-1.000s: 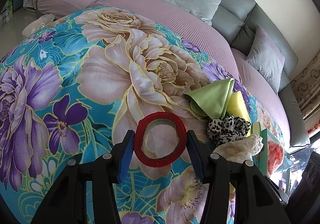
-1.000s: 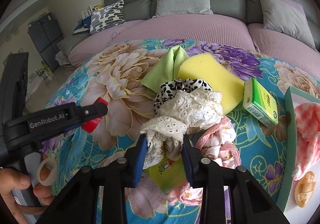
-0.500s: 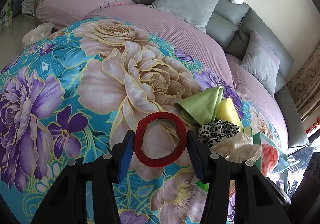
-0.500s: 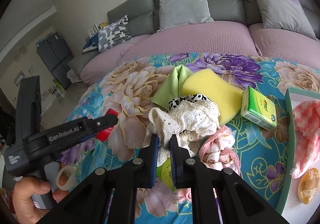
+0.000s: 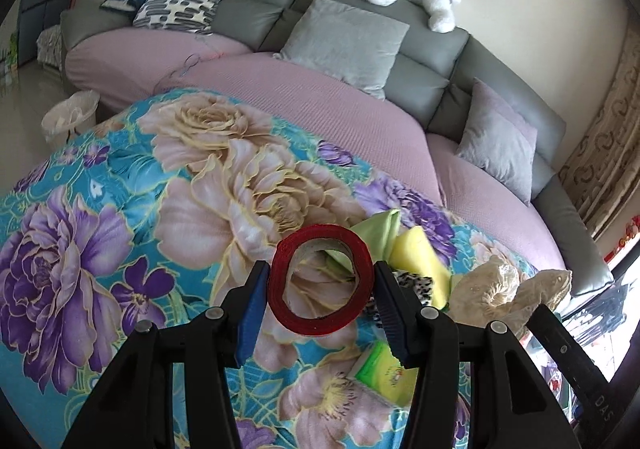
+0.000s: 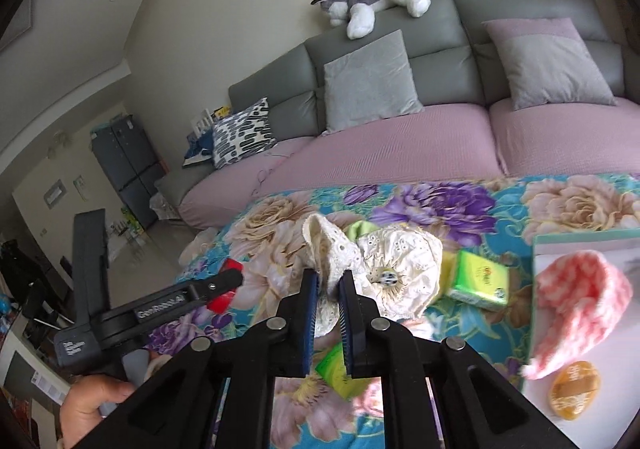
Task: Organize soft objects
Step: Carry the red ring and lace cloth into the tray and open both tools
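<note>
Grey sofa with mauve seat covers [image 6: 400, 145] behind; floral turquoise blanket [image 5: 100, 249] below. My left gripper [image 5: 320, 289] is clamped on a red ring of tape [image 5: 320, 281], held above the blanket's middle. My right gripper [image 6: 329, 289] is pinched on a cream lace fabric piece [image 6: 384, 269], lifted over the clutter near the blanket's right edge, beside a green tissue pack [image 6: 478, 281].

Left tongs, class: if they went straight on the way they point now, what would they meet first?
Probably the green cloth, seen through the red tape ring that the left tongs hold, with the yellow sponge beside it. Depth is unclear; they may pass above it.
</note>
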Motion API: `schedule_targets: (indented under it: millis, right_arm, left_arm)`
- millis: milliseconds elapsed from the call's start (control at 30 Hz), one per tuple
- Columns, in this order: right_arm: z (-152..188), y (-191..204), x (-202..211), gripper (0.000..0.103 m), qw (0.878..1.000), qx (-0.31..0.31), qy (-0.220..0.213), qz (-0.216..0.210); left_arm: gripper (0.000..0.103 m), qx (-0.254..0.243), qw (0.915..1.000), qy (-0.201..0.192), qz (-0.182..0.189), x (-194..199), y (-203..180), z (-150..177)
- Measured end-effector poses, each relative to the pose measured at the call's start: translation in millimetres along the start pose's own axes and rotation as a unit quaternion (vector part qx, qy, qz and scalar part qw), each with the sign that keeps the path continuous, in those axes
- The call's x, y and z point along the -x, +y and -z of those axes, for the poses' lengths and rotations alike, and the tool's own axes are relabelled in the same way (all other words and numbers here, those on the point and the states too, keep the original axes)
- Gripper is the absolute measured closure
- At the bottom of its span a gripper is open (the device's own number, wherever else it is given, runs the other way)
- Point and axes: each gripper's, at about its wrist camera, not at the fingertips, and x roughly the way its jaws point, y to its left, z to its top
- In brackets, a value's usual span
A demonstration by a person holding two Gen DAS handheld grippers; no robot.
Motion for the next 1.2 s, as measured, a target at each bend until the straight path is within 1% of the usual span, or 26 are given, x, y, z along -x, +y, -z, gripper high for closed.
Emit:
schedule_targets:
  millis: [133,267,433,567,733,867,933,1000,1100,1200]
  right_arm:
    - [-1.7,-16.6,11.9,0.092,1.000,-0.012,-0.006,0.025]
    - [-3.7,-38.1,31.6,0.092,0.998,-0.024,-0.022,0.053]
    - [-4.7,-70.4,59.9,0.092,0.994,-0.047,-0.040,0.094]
    - [-4.0,-93.3,81.4,0.092,0.988,-0.059,-0.048,0.134]
    - [-2.5,-121.6,106.7,0.092,0.981,-0.077,-0.059,0.168]
    - [1.2,-143.8,125.0,0.092,0.974,-0.097,-0.069,0.195]
    - [3.2,-154.7,131.6,0.092,0.969,-0.105,-0.069,0.211]
    - [5.3,-165.3,138.5,0.092,0.965,-0.113,-0.069,0.227]
    - [10.6,-181.0,148.3,0.092,0.960,-0.128,-0.070,0.239]
    - [14.8,-193.1,153.0,0.092,0.955,-0.142,-0.067,0.252]
  left_arm:
    - [0.049,-0.023,0.9997,0.003,0.011,-1.8,-20.7,2.6]
    - [0.049,-0.055,0.9980,0.010,0.030,-7.2,-49.2,8.5]
    - [0.049,-0.101,0.9933,0.018,0.055,-13.9,-94.5,19.8]
    - [0.049,-0.136,0.9872,0.025,0.080,-17.3,-131.1,33.3]
    - [0.049,-0.184,0.9761,0.038,0.108,-21.1,-177.6,55.1]
    - [0.049,-0.221,0.9647,0.054,0.132,-28.2,-211.8,76.2]
    - [0.049,-0.237,0.9597,0.062,0.138,-31.9,-225.3,85.5]
    - [0.049,-0.255,0.9540,0.071,0.140,-36.1,-237.3,94.5]
    - [0.049,-0.292,0.9423,0.088,0.137,-41.5,-255.5,110.4]
    - [0.049,-0.312,0.9358,0.102,0.129,-47.3,-266.6,118.1]
